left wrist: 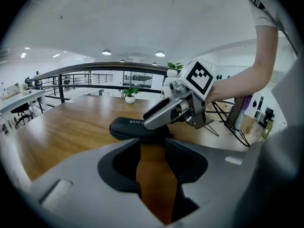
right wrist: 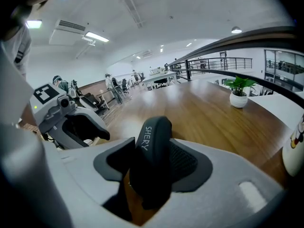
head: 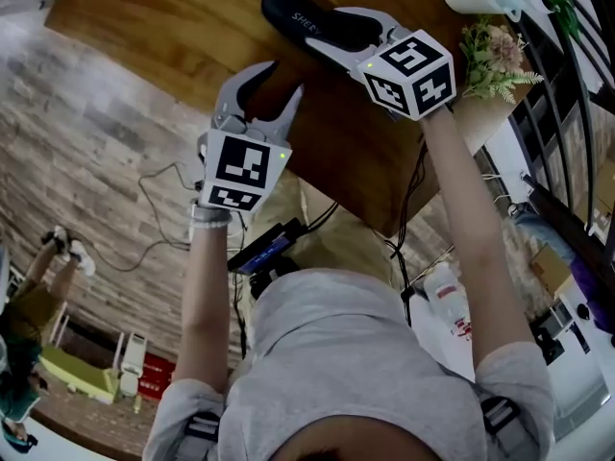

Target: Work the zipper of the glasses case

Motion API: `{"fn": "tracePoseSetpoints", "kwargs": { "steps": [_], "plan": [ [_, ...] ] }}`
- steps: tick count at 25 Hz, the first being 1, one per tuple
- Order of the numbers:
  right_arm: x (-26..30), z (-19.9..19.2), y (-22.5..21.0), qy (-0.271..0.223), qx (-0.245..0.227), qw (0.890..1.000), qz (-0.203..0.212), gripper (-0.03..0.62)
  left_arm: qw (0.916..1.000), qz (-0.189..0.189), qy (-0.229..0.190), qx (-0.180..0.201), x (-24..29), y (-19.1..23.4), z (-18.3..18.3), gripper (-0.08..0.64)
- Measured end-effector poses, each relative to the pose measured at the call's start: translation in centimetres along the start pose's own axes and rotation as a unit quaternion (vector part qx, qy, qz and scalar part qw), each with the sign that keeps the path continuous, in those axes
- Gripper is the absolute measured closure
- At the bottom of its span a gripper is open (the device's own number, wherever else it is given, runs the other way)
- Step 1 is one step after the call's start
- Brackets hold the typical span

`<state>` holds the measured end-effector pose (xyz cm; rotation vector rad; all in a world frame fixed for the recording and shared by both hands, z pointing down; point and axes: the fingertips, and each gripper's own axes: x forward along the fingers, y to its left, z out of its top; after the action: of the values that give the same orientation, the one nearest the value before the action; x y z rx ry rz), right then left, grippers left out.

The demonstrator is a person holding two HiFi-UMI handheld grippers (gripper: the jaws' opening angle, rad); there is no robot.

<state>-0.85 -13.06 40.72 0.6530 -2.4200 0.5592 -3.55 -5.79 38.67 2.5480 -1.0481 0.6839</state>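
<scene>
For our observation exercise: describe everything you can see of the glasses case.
The case is a black, matte, long rounded pod with white lettering, SHERY, on top. It looks shut. It lies flat on the wooden table, one end between the right claw's open jaws.

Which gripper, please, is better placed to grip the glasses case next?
Right: the glasses case lies between the open jaws of the right gripper; the left gripper is empty, short of it.
</scene>
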Motion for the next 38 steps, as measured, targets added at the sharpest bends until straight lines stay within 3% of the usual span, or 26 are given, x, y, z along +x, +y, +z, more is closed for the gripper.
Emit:
{"fn": "tracePoseSetpoints", "kwargs": {
  "steps": [6, 22, 31, 38],
  "plan": [
    [-0.1, 0.1, -0.6, 0.000, 0.043, 0.999, 0.022, 0.370, 0.9996, -0.011, 0.023, 0.010, 1.8, -1.4, -0.7, 0.397],
    [-0.1, 0.3, -0.8, 0.003, 0.067, 0.997, 0.048, 0.371, 0.9970, -0.016, 0.075, -0.006, 6.2, -3.6, -1.6, 0.399],
    [0.1, 0.6, -0.6, -0.002, 0.067, 0.996, 0.055, 0.371, 0.9949, 0.008, 0.100, -0.010, 7.3, -3.2, -2.2, 0.413],
    [0.1, 0.6, -0.4, -0.004, 0.059, 0.997, 0.050, 0.370, 0.9938, 0.041, 0.103, -0.010, 7.4, -2.6, -2.2, 0.501]
  ]
}}
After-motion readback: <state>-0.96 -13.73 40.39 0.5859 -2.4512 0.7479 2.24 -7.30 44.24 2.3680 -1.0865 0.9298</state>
